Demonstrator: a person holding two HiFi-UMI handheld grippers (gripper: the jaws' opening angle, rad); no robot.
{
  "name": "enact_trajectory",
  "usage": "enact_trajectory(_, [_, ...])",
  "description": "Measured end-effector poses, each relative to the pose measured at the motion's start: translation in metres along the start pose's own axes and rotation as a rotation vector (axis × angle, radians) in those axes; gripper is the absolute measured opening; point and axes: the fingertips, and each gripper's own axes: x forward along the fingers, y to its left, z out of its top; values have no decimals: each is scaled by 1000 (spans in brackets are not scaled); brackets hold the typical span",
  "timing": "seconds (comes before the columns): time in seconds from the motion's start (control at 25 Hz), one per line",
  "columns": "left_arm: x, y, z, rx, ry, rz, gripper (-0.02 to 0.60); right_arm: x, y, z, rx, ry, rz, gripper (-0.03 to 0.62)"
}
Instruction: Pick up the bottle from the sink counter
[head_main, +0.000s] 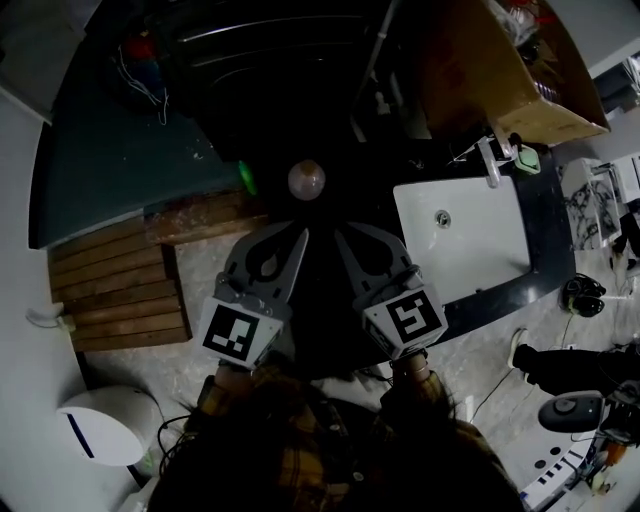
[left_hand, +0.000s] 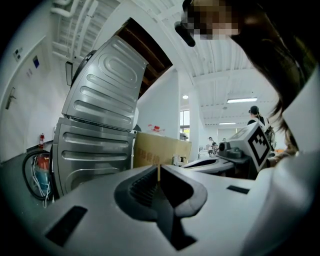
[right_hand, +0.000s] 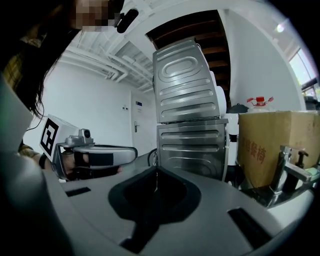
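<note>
Plainly, the left hand-held gripper (left_hand: 159, 175) has its jaws pressed together on nothing, and the right hand-held gripper (right_hand: 156, 177) is likewise closed and empty. They sit side by side in front of the person, left of the white sink (head_main: 470, 260) set in the dark table (head_main: 545, 235). A red-capped bottle (right_hand: 260, 102) shows above the box (right_hand: 272, 140) by the faucet (head_main: 488, 160), well apart from both. Whether it stands on the box or behind it I cannot tell.
</note>
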Motion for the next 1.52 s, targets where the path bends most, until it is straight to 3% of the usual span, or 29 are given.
enact_trajectory(0.24, [9, 14, -15, 52, 20, -28, 29, 12, -4, -3, 2, 12, -18, 17])
enact_trajectory(0.48, [22, 18, -13, 2, 22, -52, 29, 21, -7, -7, 8, 21, -29, 17])
enact_trajectory(1.08, [49, 46, -36, 19, 27, -55, 32, 35, -21, -18, 6, 44, -64, 17])
enact_trajectory(1.2, [54, 53, -42, 25, 45, -62, 115, 38, -23, -25, 15, 56, -64, 17])
enact_trajectory(1.4, [64, 61, -48, 24, 31, -60, 138, 40, -23, -36, 26, 78, -62, 17])
enact_trajectory(1.52, [71, 61, -57, 27, 66, -72, 166, 43, -25, -39, 23, 86, -63, 17])
